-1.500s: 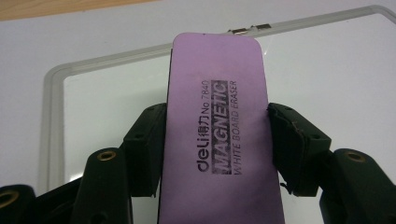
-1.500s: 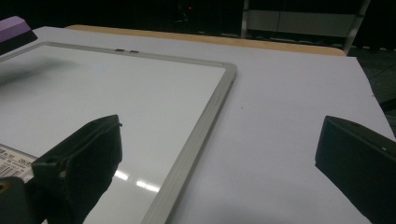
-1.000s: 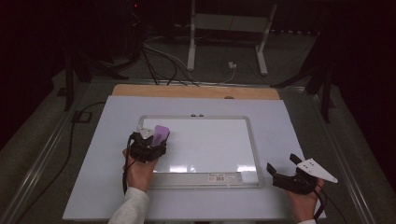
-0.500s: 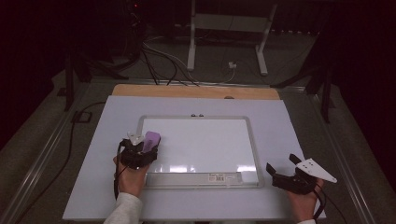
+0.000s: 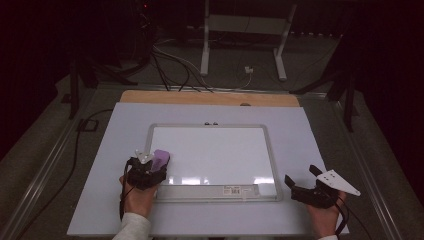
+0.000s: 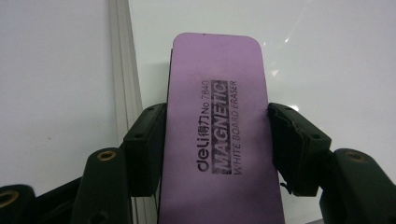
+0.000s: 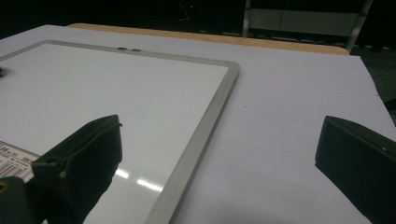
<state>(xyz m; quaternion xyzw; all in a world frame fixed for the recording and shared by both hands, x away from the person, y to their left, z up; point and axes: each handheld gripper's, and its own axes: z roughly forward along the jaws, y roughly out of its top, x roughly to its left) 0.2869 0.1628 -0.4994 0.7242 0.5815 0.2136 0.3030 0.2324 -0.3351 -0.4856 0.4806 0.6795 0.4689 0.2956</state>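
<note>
**Eraser gripped at the board's near-left corner, surface already clean**

While the purple, round-cornered magnetic whiteboard eraser (image 6: 217,135) sat clamped between the two black jaws of the left claw (image 5: 148,167), it lay over the near-left corner of the white, silver-framed whiteboard (image 5: 215,152), just inside the frame's left rail. The jaws pressed on its long sides at about mid-length, printed face up; whether its felt touched the board could not be told from the left gripper view.

No marker strokes showed anywhere on the writing surface in the high view, only glare along the near edge and a barcode label (image 5: 233,190) on the bottom frame. By that, the wiping looked done or nearly so, and what seemed left was to set the eraser down and let go.

Off the board's near-right corner, the right claw (image 5: 300,186) rested in the person's hand with its jaws spread wide and nothing between them, pointing over the pale lilac sheet that covered the bench (image 5: 310,130).
</note>
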